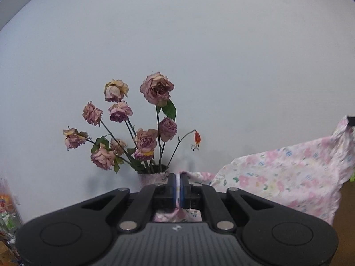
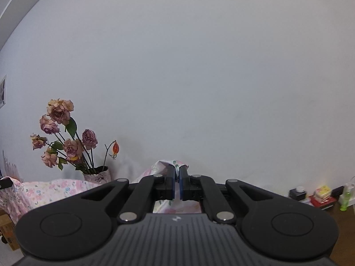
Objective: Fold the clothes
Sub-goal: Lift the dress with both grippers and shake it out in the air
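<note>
A pink floral garment (image 1: 286, 173) hangs in the air, stretched between my two grippers. My left gripper (image 1: 178, 178) is shut on one edge of the cloth, which bunches between its blue pads. From there the fabric runs right and up to the other gripper's dark tip (image 1: 350, 120) at the frame edge. In the right wrist view my right gripper (image 2: 176, 170) is shut on another bunch of the garment (image 2: 163, 166), and the cloth trails left (image 2: 51, 188) towards the left gripper's tip (image 2: 5, 182). Both grippers point about level at a white wall.
A vase of dried pink roses (image 1: 142, 133), also in the right wrist view (image 2: 66, 137), stands against the wall ahead. Small boxes and a green bottle (image 2: 345, 199) sit on the brown table at the right. Cluttered packages (image 1: 6, 210) lie at the left.
</note>
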Motion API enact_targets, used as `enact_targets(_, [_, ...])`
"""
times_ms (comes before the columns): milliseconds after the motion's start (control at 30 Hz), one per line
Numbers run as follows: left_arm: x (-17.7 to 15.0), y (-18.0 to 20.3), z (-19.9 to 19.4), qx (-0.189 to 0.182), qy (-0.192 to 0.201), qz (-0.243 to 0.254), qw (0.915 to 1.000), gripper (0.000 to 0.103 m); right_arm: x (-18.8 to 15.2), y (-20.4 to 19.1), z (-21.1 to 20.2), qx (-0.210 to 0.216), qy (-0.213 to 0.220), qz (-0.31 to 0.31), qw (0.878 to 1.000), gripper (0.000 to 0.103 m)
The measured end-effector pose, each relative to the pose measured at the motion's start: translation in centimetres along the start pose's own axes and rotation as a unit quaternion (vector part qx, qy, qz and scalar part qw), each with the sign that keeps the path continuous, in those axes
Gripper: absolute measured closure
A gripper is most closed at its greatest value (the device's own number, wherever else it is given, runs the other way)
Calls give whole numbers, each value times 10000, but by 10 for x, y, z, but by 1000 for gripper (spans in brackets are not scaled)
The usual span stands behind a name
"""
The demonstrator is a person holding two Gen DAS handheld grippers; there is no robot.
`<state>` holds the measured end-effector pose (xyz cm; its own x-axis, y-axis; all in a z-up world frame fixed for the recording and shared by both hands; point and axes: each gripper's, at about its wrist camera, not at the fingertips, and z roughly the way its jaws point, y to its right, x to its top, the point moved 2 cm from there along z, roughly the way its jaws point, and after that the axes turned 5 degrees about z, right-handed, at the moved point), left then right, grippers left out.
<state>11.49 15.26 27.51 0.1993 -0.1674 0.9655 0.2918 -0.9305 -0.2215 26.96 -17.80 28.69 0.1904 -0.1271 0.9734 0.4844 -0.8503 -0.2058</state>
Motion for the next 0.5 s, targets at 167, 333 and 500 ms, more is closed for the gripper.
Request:
enact_targets(167, [-14, 20, 27, -132, -399, 119, 9990, 100, -9, 13, 7, -342, -117, -23, 9993, 101])
enact_targets(333, [-15, 47, 67, -51, -473, 397, 9981, 100, -12, 23, 29, -681, -148, 50, 9976, 100])
enact_targets(500, [23, 63, 86, 45, 16, 592, 9982, 100, 21, 22, 52, -1002, 100, -24, 9949, 100])
